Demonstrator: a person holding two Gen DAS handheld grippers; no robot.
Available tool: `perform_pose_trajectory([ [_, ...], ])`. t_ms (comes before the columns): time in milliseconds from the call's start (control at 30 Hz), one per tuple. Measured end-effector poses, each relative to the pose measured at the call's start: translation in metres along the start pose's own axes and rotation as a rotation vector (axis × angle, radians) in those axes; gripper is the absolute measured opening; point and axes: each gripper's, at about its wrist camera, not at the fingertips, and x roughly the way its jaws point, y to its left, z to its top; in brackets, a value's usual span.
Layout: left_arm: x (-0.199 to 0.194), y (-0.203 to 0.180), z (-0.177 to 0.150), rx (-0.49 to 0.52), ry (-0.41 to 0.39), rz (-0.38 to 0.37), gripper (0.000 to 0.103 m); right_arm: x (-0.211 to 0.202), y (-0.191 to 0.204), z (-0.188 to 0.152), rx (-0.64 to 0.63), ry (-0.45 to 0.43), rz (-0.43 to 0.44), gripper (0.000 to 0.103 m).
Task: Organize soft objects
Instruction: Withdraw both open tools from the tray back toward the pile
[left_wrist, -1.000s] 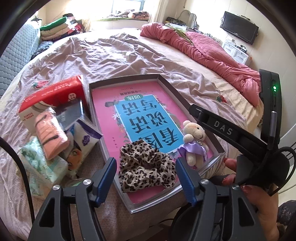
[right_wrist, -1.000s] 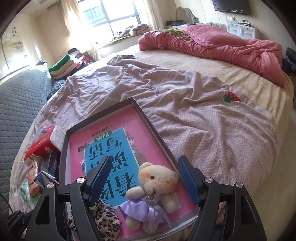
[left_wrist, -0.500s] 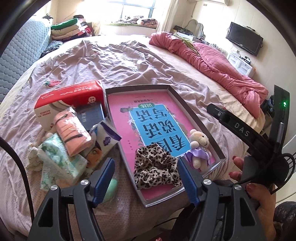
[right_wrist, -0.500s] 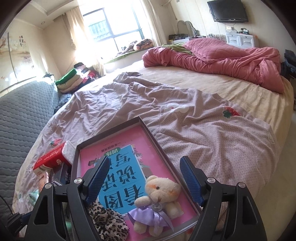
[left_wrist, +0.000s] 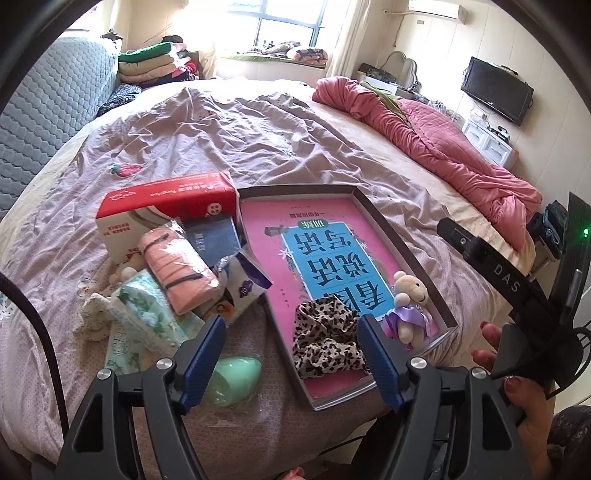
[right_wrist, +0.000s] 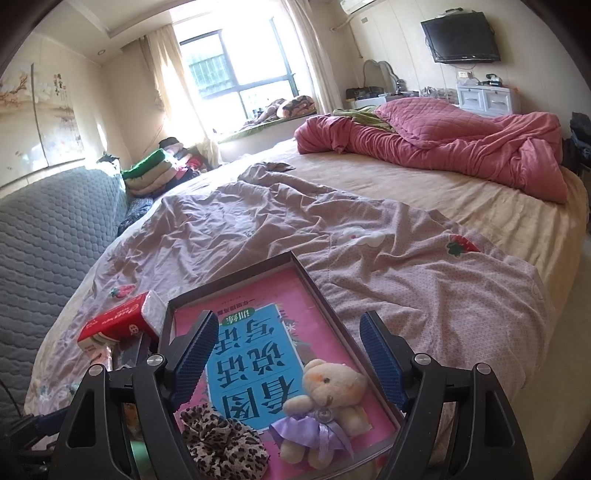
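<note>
Left gripper (left_wrist: 288, 354): fingers spread and widening at this moment, nothing between the pads. Right gripper (right_wrist: 286, 356): fingers spread wide, likewise empty; the person's hand (left_wrist: 517, 398) on its handle shows at the lower right of the left view.

Nearest to the left fingers, just beyond the left pad, a mint green egg-shaped item (left_wrist: 231, 374) lies on the bed cover. Just inside the right pad lies the leopard scrunchie (left_wrist: 327, 338), already in the near end of the shallow tray (left_wrist: 406, 258). Beside it, against the tray's right wall, sits the small plush bear (left_wrist: 408, 304) in a purple dress; from the right wrist view it lies directly between and below the right fingers, head pointing away.

Left of the tray, a heap remains unsorted: a floral tissue pack (left_wrist: 147, 321), a pink striped roll in wrap (left_wrist: 177, 271), a white and purple pouch (left_wrist: 245, 282) and a red tissue box (left_wrist: 166, 206) behind.

Judgement: the heap lies wholly on the left hand's side, so that hand is nearer. The pink roll's long axis runs diagonally, away and leftward; the fingers would need to straddle it crosswise.
</note>
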Motion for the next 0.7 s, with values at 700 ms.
perform_pose_trajectory([
  [700, -0.031, 0.072, -0.003, -0.123, -0.041, 0.045, 0.074, -0.018, 0.056, -0.006, -0.105, 0.051, 0.105, 0.08],
])
